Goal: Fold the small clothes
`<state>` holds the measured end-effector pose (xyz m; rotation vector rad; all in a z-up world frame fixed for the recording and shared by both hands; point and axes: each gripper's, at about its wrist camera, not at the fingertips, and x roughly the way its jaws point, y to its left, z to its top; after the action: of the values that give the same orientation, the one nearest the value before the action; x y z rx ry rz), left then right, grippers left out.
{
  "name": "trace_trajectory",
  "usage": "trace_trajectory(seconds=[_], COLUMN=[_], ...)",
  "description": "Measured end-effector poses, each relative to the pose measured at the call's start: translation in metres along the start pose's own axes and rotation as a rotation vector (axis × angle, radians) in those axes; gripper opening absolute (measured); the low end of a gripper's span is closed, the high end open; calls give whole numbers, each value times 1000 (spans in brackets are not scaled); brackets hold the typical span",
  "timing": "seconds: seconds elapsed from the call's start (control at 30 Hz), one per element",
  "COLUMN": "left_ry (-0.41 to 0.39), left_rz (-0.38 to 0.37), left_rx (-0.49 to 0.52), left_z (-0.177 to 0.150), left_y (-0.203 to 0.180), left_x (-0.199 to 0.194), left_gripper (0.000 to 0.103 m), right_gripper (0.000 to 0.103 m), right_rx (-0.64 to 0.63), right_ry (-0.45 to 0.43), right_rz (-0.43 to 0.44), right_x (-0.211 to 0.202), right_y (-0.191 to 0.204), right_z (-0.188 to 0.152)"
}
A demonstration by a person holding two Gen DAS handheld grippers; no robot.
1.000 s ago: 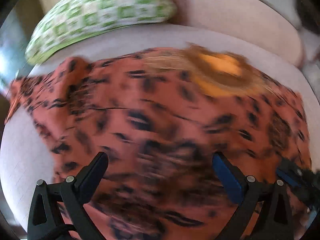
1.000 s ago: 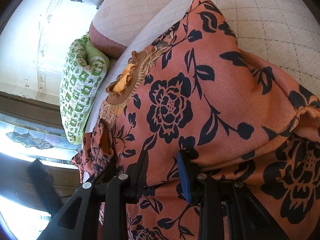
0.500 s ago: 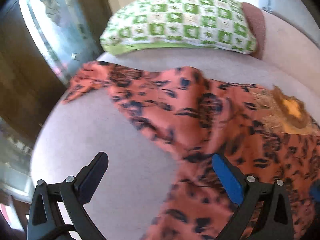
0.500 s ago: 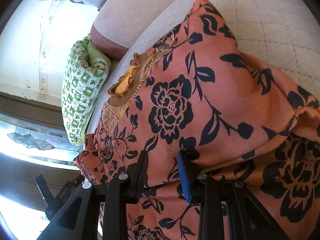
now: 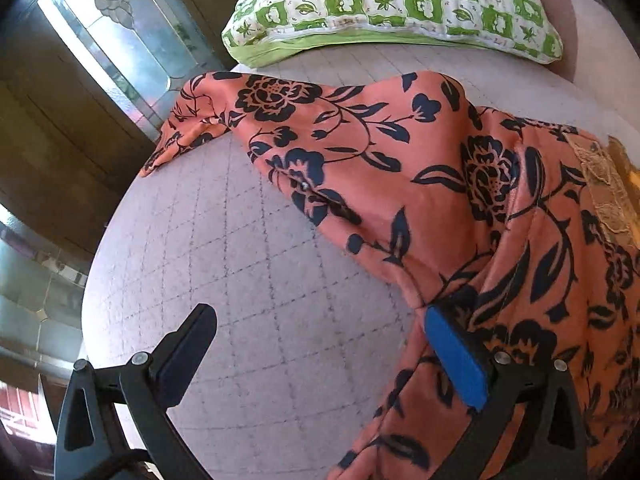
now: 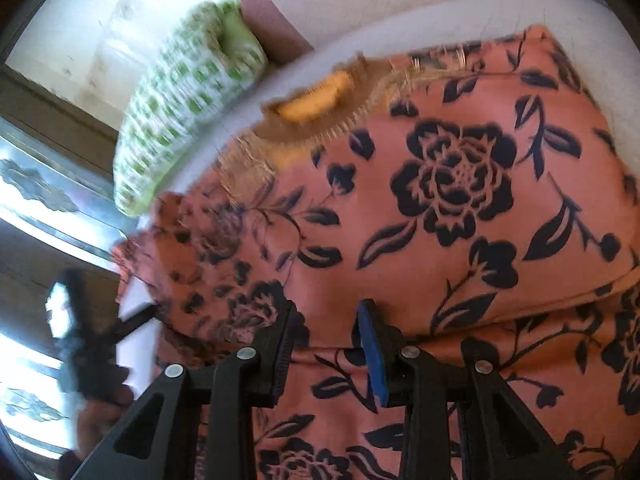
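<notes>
An orange garment with a dark floral print (image 5: 460, 184) lies spread on a pale quilted cushion (image 5: 248, 280); one sleeve reaches toward the cushion's left edge. It has a tan lace collar with a yellow lining (image 6: 316, 100). My left gripper (image 5: 320, 340) is open and empty over bare cushion, its blue pad (image 5: 456, 360) at the garment's left edge. My right gripper (image 6: 326, 344) stands over the garment's lower part (image 6: 440, 208), jaws partly open with cloth between them; no grip shows. The left gripper appears blurred in the right wrist view (image 6: 84, 340).
A green and white checked pillow (image 5: 400, 4) lies at the back of the cushion, also in the right wrist view (image 6: 180, 120). A leaded glass door in a dark wooden frame (image 5: 112, 40) stands to the left, beyond the cushion's edge.
My left gripper swung left off the garment's middle to its left edge, over bare cushion. My right gripper's jaws opened wider and the view shifted; that frame is now motion blurred.
</notes>
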<state>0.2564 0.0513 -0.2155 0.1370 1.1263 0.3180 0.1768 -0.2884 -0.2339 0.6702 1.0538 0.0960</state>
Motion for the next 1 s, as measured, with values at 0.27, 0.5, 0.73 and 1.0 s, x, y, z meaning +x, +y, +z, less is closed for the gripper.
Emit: trace_trajectory(seconds=[0.27, 0.5, 0.73, 1.0], left_ry=[9, 45, 31, 73], left_rz=[-122, -209, -224, -130], left_rx=[-254, -412, -483, -726], left_z=[30, 64, 85, 85], left_y=[123, 184, 207, 284], left_x=[4, 30, 53, 96], left_gripper=[103, 103, 95, 95], right_gripper=[37, 52, 52, 51], right_rx=[2, -42, -52, 28], right_ry=[-36, -25, -16, 1], right_rz=[95, 112, 130, 200], right_x=[-12, 3, 12, 16], right_y=[2, 21, 19, 5], right_z=[-4, -6, -4, 2])
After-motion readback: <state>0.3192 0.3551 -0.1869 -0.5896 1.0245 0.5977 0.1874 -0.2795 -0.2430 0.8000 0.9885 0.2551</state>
